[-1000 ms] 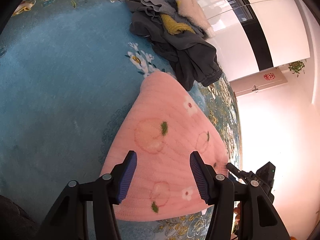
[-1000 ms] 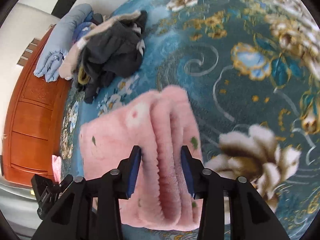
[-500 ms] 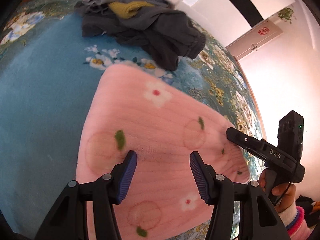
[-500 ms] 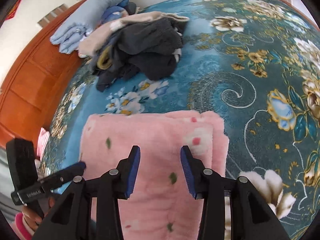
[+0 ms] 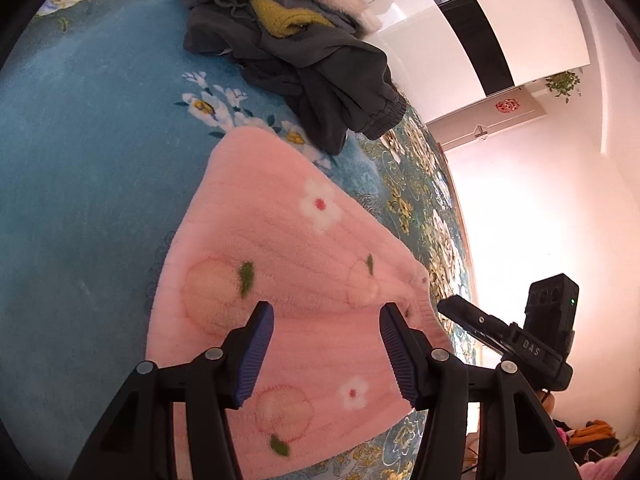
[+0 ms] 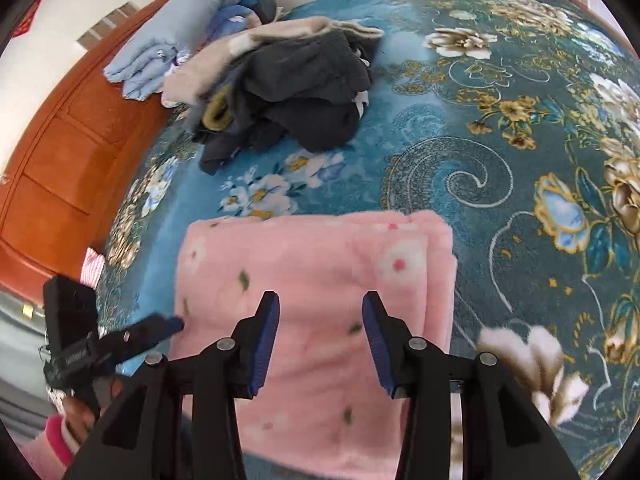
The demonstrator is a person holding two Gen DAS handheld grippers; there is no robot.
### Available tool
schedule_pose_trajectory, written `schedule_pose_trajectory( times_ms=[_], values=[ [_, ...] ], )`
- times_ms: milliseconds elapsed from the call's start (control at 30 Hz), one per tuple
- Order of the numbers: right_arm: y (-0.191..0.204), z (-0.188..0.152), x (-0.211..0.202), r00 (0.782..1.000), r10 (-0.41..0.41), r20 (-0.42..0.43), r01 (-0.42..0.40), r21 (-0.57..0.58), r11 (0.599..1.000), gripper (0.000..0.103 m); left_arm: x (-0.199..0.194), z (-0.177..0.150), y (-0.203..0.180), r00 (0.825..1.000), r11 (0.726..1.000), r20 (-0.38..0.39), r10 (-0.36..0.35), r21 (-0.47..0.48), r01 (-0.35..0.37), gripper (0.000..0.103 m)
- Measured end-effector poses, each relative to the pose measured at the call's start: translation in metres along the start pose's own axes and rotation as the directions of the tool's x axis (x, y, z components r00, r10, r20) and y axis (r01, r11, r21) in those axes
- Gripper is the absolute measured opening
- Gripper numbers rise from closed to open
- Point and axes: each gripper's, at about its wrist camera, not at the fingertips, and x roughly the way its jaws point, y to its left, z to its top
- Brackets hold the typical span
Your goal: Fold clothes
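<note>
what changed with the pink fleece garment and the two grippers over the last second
The right gripper, which a second ago straddled a raised fold of the pink fleece garment, has backed off; the garment now lies flat, folded. Both it and the left gripper are open. The dark clothes pile on the blue floral blanket stayed put.

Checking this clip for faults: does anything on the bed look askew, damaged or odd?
Nothing damaged. The pink garment lies folded flat on the bedspread, edges fairly even. Behind it sits an unfolded heap of dark clothes. Both grippers, left and right, are open above the pink garment.
</note>
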Motion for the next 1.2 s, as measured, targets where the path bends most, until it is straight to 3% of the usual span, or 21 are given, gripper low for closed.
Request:
schedule_pose_trajectory(
  times_ms=[167,300,433,467,500,567,633,800,900,1033,1200],
  values=[
    [-0.003,-0.039,-0.005,0.998,-0.029,-0.050,0.028,-0.013,1.000,0.052,0.022,-0.002,0.003,0.994,0.998,-0.083,0.066,-0.011,-0.067,0.059],
    [-0.018,-0.052,0.015,0.994,-0.041,-0.101,0.049,0.068,0.996,0.053,0.020,-0.004,0.006,0.994,0.997,-0.087,0.067,-0.026,-0.070,0.059],
    [-0.013,-0.042,-0.001,0.999,-0.013,-0.038,0.016,0.063,0.998,0.054,-0.009,-0.001,0.004,0.999,0.999,0.032,0.015,-0.036,-0.014,0.059],
    [-0.013,-0.040,-0.006,1.000,-0.011,-0.015,0.012,0.051,0.999,0.057,-0.015,0.000,0.008,0.998,0.998,0.061,0.027,-0.051,-0.024,0.060],
    [-0.020,-0.040,-0.006,1.000,-0.007,-0.009,0.008,0.082,0.997,0.070,-0.021,0.001,0.013,0.995,0.997,0.087,0.046,-0.069,-0.040,0.062],
    [-0.035,-0.039,-0.006,1.000,-0.001,0.002,0.000,0.144,0.990,0.083,-0.025,0.002,0.026,0.989,0.987,0.094,0.111,-0.125,-0.099,0.069],
    [-0.049,-0.039,-0.005,1.000,0.006,0.013,-0.008,0.205,0.979,0.083,-0.021,0.004,0.040,0.986,0.974,0.063,0.154,-0.175,-0.141,0.071],
    [-0.082,-0.049,0.015,0.998,0.056,0.002,-0.053,0.376,0.925,0.083,0.003,0.003,0.044,0.973,0.960,-0.027,0.230,-0.154,-0.232,0.071],
    [-0.089,-0.054,0.022,0.995,0.094,0.018,-0.093,0.431,0.898,0.083,0.000,-0.001,0.045,0.973,0.960,-0.017,0.228,-0.164,-0.228,0.071],
    [-0.091,-0.050,0.030,0.993,0.115,-0.003,-0.104,0.410,0.906,0.083,-0.002,-0.005,0.048,0.974,0.955,-0.011,0.226,-0.193,-0.224,0.071],
    [-0.099,-0.044,0.034,0.988,0.156,0.003,-0.140,0.457,0.879,0.083,0.002,0.001,0.039,0.970,0.956,-0.003,0.244,-0.167,-0.241,0.071]
  ],
)
